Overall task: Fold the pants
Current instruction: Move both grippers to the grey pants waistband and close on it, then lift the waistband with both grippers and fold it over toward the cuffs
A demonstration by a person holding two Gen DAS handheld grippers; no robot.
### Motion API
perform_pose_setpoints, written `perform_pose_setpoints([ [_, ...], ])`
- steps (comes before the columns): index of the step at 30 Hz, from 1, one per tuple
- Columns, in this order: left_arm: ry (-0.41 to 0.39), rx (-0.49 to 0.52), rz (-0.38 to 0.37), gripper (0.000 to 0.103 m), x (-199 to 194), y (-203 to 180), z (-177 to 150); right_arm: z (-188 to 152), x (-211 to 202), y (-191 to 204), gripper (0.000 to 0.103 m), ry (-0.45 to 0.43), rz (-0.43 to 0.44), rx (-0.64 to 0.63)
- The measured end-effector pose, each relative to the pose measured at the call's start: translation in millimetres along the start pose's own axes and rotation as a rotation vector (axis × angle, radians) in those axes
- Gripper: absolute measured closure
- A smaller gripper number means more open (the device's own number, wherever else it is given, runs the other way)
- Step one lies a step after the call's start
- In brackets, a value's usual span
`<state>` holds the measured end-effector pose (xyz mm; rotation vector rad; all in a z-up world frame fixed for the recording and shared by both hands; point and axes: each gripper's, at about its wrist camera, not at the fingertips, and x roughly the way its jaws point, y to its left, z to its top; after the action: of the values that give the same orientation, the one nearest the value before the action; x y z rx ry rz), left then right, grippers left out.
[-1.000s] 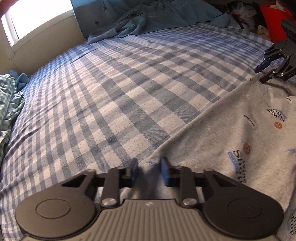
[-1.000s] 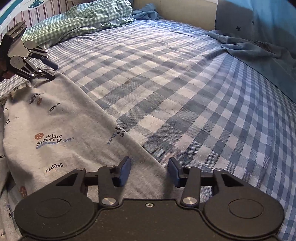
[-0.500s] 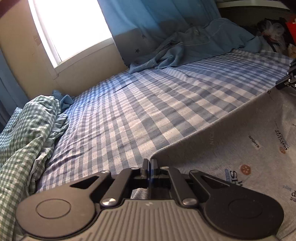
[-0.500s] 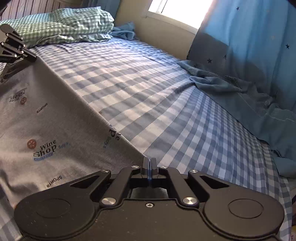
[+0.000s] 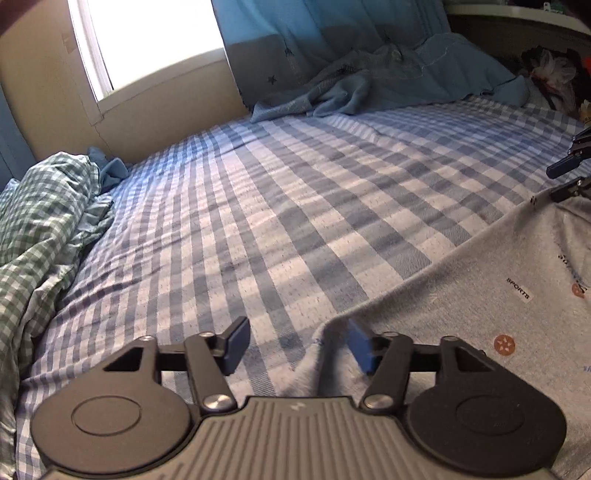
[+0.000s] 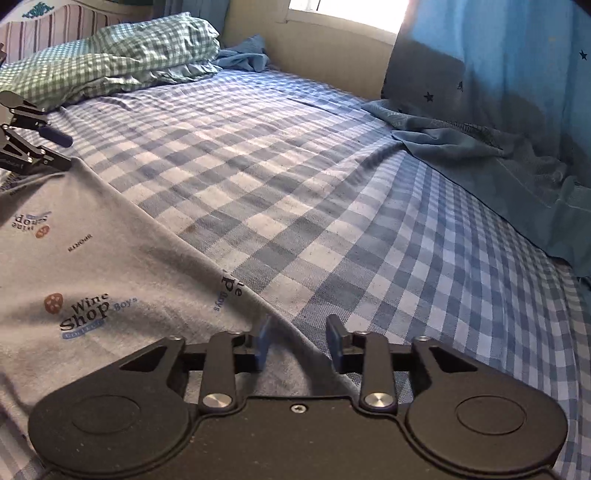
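Note:
Grey pants [image 5: 480, 295] printed with small logos lie flat on the blue checked bed sheet [image 5: 295, 203]. My left gripper [image 5: 299, 345] is opening over one corner of the far edge. The fabric lies between the jaws and is not pressed by the pads. My right gripper [image 6: 299, 347] is opening over the other corner of the same edge of the pants [image 6: 92, 258], which also lies loose between its pads. Each view shows the other gripper across the pants, the right gripper [image 5: 556, 182] and the left gripper [image 6: 65, 151], both with jaws apart.
A green checked pillow [image 6: 122, 62] and a striped headboard [image 6: 55, 29] lie at one end of the bed. A crumpled blue blanket [image 6: 498, 166] lies along the far side under the blue star curtain [image 6: 498, 74]. A window [image 5: 147, 44] and the wall stand behind.
Half a second ago both grippers were shut on the pants' far edge. Both jaws have since opened and the edge now lies loose on the sheet.

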<state>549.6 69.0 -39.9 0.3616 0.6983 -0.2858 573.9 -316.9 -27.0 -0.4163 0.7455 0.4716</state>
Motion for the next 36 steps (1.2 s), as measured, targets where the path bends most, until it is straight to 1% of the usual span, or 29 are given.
perform_pose_setpoints([
  [1, -0.008, 0.015, -0.022, 0.037, -2.3, 3.6, -0.8, 0.6, 1.3, -1.0, 0.051, 0.004, 0.023, -0.004],
  [3, 0.012, 0.031, -0.068, 0.034, -2.6, 10.4, -3.2, 0.8, 8.5, -2.2, 0.049, 0.028, 0.038, -0.013],
  [5, 0.065, 0.036, -0.096, 0.034, 3.4, 14.6, -6.9, -0.2, 17.4, -5.9, 0.049, 0.05, 0.051, 0.008],
  [6, 0.091, 0.036, -0.098, 0.04, 7.1, 15.9, -8.6, -1.8, 19.8, -9.3, 0.049, 0.042, 0.061, 0.038],
  [7, 0.117, 0.028, -0.098, 0.059, 11.8, 17.9, -11.0, -2.0, 21.1, -11.9, 0.054, 0.033, 0.073, 0.07],
  [8, 0.124, 0.001, -0.11, 0.066, 13.6, 20.9, -12.3, -2.7, 22.6, -12.7, 0.06, 0.028, 0.086, 0.096],
  [9, 0.127, -0.037, -0.135, 0.082, 13.5, 23.2, -11.8, -3.0, 23.9, -10.3, 0.072, 0.023, 0.09, 0.108],
  [10, 0.136, -0.067, -0.152, 0.096, 13.8, 23.8, -10.9, -1.8, 24.3, -5.0, 0.08, 0.02, 0.077, 0.099],
  [11, 0.143, -0.072, -0.136, 0.098, 14.3, 20.7, -9.4, 0.1, 24.0, 1.2, 0.087, 0.021, 0.072, 0.081],
  [12, 0.147, -0.062, -0.107, 0.102, 13.9, 14.9, -7.7, 2.7, 23.3, 7.1, 0.1, 0.027, 0.062, 0.068],
  [15, 0.147, 0.0, -0.009, 0.103, 5.7, -6.3, -1.7, 8.2, 16.9, 22.4, 0.103, 0.044, -0.019, 0.038],
  [16, 0.133, 0.009, 0.01, 0.103, -0.6, -10.1, 0.1, 9.4, 10.3, 27.8, 0.103, 0.034, -0.048, 0.034],
  [18, 0.081, 0.023, 0.035, 0.103, -19.9, -13.3, 3.3, 9.1, -12.1, 41.6, 0.103, -0.013, -0.099, 0.0],
  [20, 0.022, 0.029, 0.042, 0.103, -45.7, -14.1, 4.8, 6.6, -39.8, 55.8, 0.103, -0.06, -0.14, -0.018],
  [22, -0.053, 0.067, 0.044, 0.103, -78.7, -16.5, 2.0, 1.1, -76.5, 72.9, 0.103, -0.114, -0.175, -0.048],
  [24, -0.113, 0.103, 0.042, 0.103, -107.8, -20.1, -4.8, -8.2, -113.8, 91.5, 0.103, -0.165, -0.19, -0.053],
  [27, -0.205, 0.16, 0.032, 0.103, -155.0, -27.3, -23.4, -26.3, -168.7, 122.8, 0.103, -0.223, -0.221, -0.037],
  [31, -0.326, 0.289, 0.018, 0.103, -214.9, -40.6, -61.6, -60.2, -234.0, 178.9, 0.103, -0.289, -0.265, -0.069],
  [33, -0.354, 0.354, 0.016, 0.103, -237.5, -48.6, -83.6, -82.8, -261.5, 205.4, 0.103, -0.308, -0.265, -0.071],
  [36, -0.356, 0.441, 0.022, 0.103, -256.5, -68.0, -119.8, -115.9, -286.6, 245.2, 0.103, -0.303, -0.274, -0.095],
])
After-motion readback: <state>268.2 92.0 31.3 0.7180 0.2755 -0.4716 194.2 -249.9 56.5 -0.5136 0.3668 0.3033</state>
